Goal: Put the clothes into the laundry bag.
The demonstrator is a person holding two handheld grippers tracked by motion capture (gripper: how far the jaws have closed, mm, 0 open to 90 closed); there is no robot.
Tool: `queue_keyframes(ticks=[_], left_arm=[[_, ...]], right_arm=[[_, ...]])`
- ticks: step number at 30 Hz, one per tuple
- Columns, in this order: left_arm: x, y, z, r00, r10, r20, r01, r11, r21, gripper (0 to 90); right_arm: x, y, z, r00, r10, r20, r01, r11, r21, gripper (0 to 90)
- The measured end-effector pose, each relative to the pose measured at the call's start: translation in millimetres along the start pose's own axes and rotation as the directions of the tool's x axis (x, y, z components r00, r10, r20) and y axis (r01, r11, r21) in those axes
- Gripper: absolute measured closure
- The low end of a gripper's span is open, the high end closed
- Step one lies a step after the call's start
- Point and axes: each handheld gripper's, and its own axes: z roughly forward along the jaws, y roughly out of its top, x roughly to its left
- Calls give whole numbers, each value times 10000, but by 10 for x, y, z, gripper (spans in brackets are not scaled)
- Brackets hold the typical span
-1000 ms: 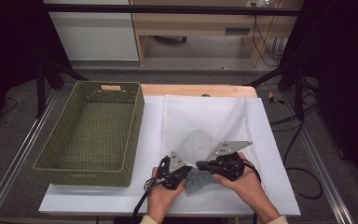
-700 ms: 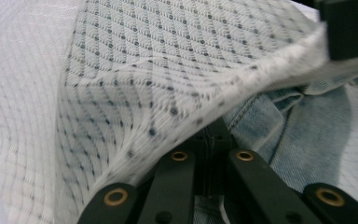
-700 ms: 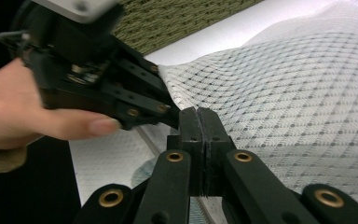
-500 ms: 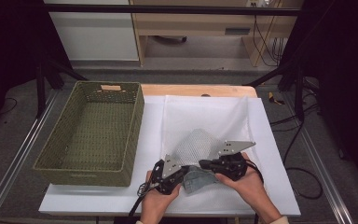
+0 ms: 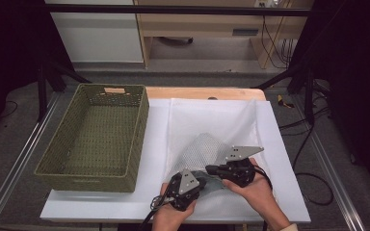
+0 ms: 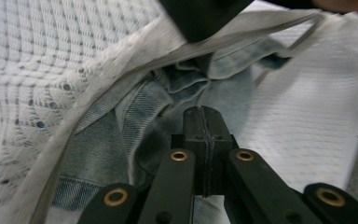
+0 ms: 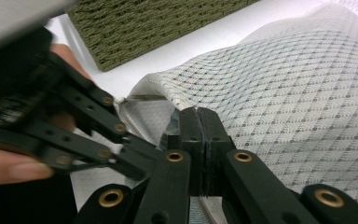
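Note:
A white mesh bag (image 5: 212, 122) lies on the table, its near end lifted like a tent. My right gripper (image 5: 210, 170) is shut on the bag's white rim (image 7: 168, 100) and holds the mouth up. Blue denim cloth (image 6: 102, 144) sits in that mouth under the mesh (image 6: 28, 70). My left gripper (image 6: 203, 112) is shut, its tips against the denim just inside the opening; I cannot tell whether any cloth is pinched. From above, the left gripper (image 5: 206, 183) sits just left of and nearer than the right one.
A green woven basket (image 5: 139, 134) stands left of the bag, its corner close to my right gripper's side (image 7: 144, 23). The white table cover (image 5: 282, 192) ends just past the person's hands, with metal rails and floor cables beyond.
My left gripper has shifted a little to the right and toward the near edge, closer under the lifted rim. The right gripper and the raised bag have stayed put.

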Motion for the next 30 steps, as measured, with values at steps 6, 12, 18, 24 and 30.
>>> queue_keyframes(ticks=[6, 12, 18, 24, 30], left_arm=[[105, -24, 180, 9990, -214, -397, 224, 9994, 253, 900], [158, 9, 305, 9981, -248, -562, 265, 9992, 286, 900], [198, 60, 395, 9962, 64, -874, -28, 9992, 410, 900], [260, 123, 441, 9943, 22, -1068, 1, 9998, 212, 900], [311, 170, 532, 9902, 12, -1394, 2, 9999, 105, 900]], right_arm=[[-14, -17, -31, 10000, 24, 24, -24, 10000, -15, 900], [-25, -60, -48, 10000, 57, 78, -57, 10000, -20, 900], [-50, -87, -42, 9999, 105, 86, -105, 9999, -37, 900], [-67, -112, -31, 9998, 185, 95, -184, 9998, -60, 900], [-84, -109, -25, 9996, 238, 175, -236, 9997, -88, 900]])
